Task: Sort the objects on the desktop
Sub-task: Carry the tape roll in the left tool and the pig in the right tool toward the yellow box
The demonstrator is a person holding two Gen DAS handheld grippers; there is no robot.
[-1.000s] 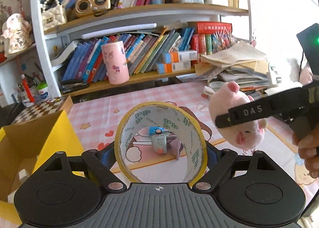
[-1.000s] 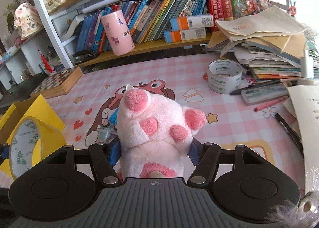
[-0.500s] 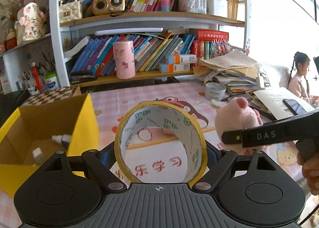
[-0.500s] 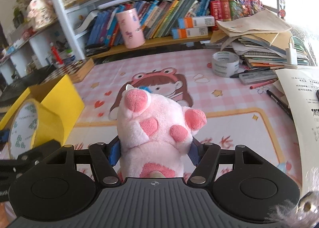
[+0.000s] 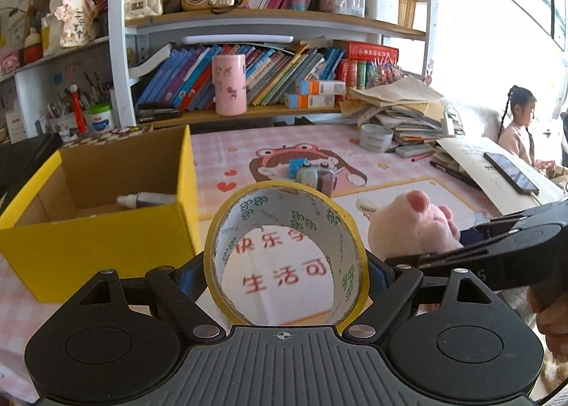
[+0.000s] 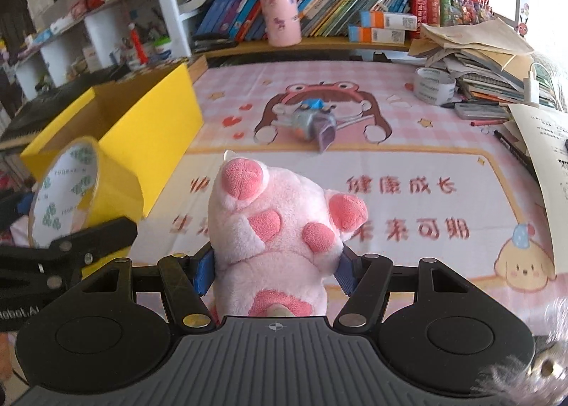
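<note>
Left gripper: its blue pads are clamped on the outer sides of a yellow tape roll, which stands on edge with its open core facing forward along the fingers.
Yellow tape roll: held clear above the desk mat; the mat's red characters show through its core. In the right wrist view the same roll sits far to the left of the right gripper, in front of the box.
Right gripper: jaws closed on a pink plush pig, blue pads pressing into its soft body on both sides.
Pink plush pig: upright between the right fingers, pink feet pointing up and forward; seen from the left gripper it is just to the right of the tape roll.
Yellow cardboard box: open-topped, ahead and to the left of the left gripper, just beside the tape roll; a small white and dark bottle lies inside.
Small toys: a grey and blue cluster on the mat, well ahead of the right gripper.
Clear tape roll: far ahead to the right, beside a stack of papers and books.
Bookshelf: beyond the desk, facing both grippers.
</note>
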